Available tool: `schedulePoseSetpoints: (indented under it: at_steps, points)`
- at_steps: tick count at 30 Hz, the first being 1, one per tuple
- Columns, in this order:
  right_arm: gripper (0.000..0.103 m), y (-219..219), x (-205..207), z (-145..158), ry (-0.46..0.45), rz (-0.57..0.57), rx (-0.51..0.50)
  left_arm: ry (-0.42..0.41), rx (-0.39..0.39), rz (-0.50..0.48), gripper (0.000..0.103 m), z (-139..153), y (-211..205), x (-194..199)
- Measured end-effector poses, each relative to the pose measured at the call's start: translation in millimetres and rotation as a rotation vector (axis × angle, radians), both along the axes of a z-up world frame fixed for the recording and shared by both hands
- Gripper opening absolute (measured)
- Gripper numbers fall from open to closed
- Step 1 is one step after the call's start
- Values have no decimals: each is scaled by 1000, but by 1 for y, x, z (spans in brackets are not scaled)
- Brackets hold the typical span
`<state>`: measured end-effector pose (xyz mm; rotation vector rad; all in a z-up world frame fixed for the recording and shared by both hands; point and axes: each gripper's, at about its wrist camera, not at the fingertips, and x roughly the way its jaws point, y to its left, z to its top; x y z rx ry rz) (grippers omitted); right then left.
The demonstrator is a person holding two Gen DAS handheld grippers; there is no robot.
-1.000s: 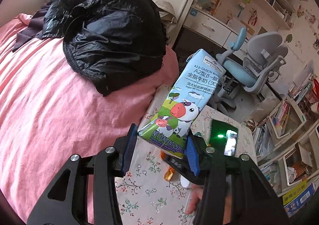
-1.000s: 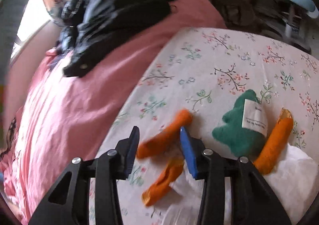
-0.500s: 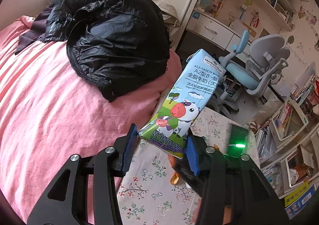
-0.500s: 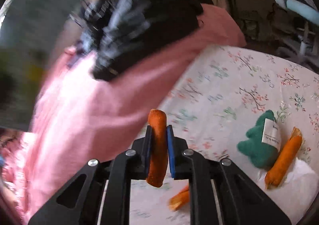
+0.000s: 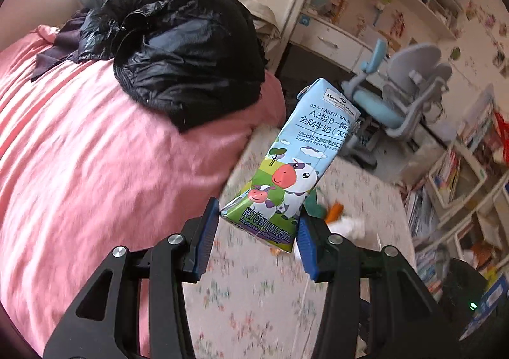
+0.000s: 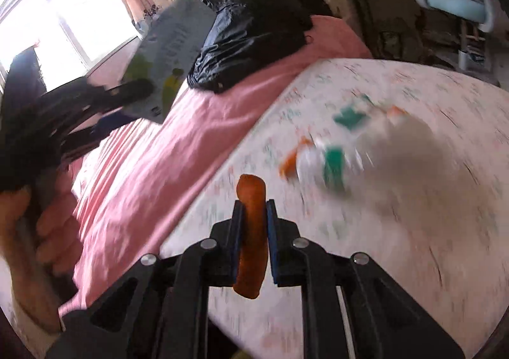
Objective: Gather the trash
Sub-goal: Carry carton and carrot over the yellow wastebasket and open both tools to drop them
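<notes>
My left gripper [image 5: 259, 231] is shut on a blue and green milk carton [image 5: 297, 165] with a cartoon cow, held tilted above the flowered sheet. It shows blurred in the right wrist view [image 6: 165, 57], held by the left gripper [image 6: 105, 98]. My right gripper [image 6: 254, 216] is shut on an orange peel piece [image 6: 251, 231], lifted above the sheet. More orange peel [image 6: 294, 155], green scraps [image 6: 334, 162] and white tissue [image 6: 310, 162] lie blurred on the sheet; some also show behind the carton [image 5: 335, 211].
A black jacket [image 5: 181, 44] lies on the pink blanket [image 5: 95, 152]. The flowered sheet [image 5: 254, 295] covers the bed beside it. A blue-grey desk chair [image 5: 404, 95], a white desk and cluttered shelves [image 5: 461, 174] stand beyond the bed.
My right gripper closed on the orange peel piece, lifted it off the sheet and pulled back. My left gripper has kept hold of the carton and shifted left over the bed.
</notes>
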<state>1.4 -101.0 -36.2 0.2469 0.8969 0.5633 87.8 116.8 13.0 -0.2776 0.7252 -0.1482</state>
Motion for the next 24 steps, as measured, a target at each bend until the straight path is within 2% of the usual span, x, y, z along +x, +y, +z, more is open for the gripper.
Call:
schedulePoseSetpoints:
  at_steps: [3, 6, 20, 22, 23, 24]
  points:
    - [15, -15, -49, -3, -3, -14, -30, 15, 7, -33, 44, -9, -11, -29]
    - [15, -28, -76, -14, 36, -25, -37, 40, 38, -72, 44, -23, -24, -58]
    - [17, -34, -165, -41, 148, 46, -130, 166, 138, -204, 43, -75, -69, -156]
    - [34, -42, -170, -42, 158, 21, -138, 184, 145, -222, 41, -81, -74, -165]
    - [46, -47, -172, -41, 150, 4, -132, 190, 149, -226, 40, -83, -76, -169]
    - [52, -51, -173, -38, 135, -15, -133, 194, 153, -228, 40, -85, -77, -173]
